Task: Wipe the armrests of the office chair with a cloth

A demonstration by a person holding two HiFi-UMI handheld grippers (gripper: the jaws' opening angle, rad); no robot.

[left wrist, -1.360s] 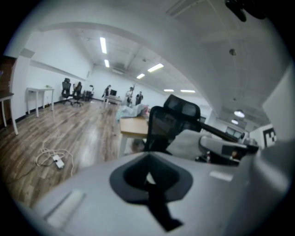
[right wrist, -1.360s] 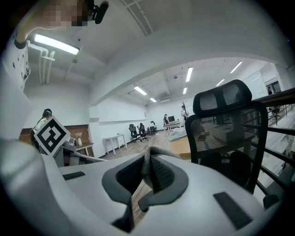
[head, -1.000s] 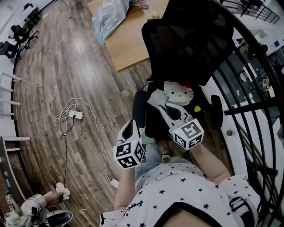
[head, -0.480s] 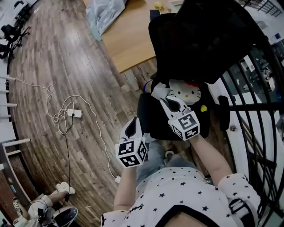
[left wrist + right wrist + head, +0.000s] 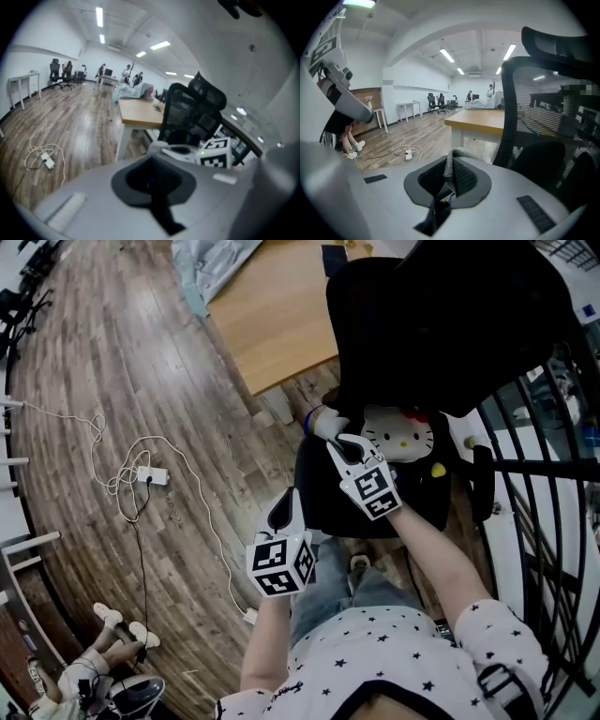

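Floor: grey-brown wood planks with a soft sheen under the ceiling lights.
Tabletop: pale wood, smooth and matt. A crumpled, translucent plastic sheet lies at its far edge.
Office chair: the backrest is black open mesh. The seat is black matt fabric. The armrest is black and matt, and looks like plastic.
Cushion: white plush, soft.
Cloth: grey ribbed knit, coarse.
Left tool and right tool: light grey moulded plastic, matt. The right one has a dark, finely textured lining.
Marker cube: flat black-and-white print, matt.
Railing: black metal bars.
Cable: white plastic sheath.
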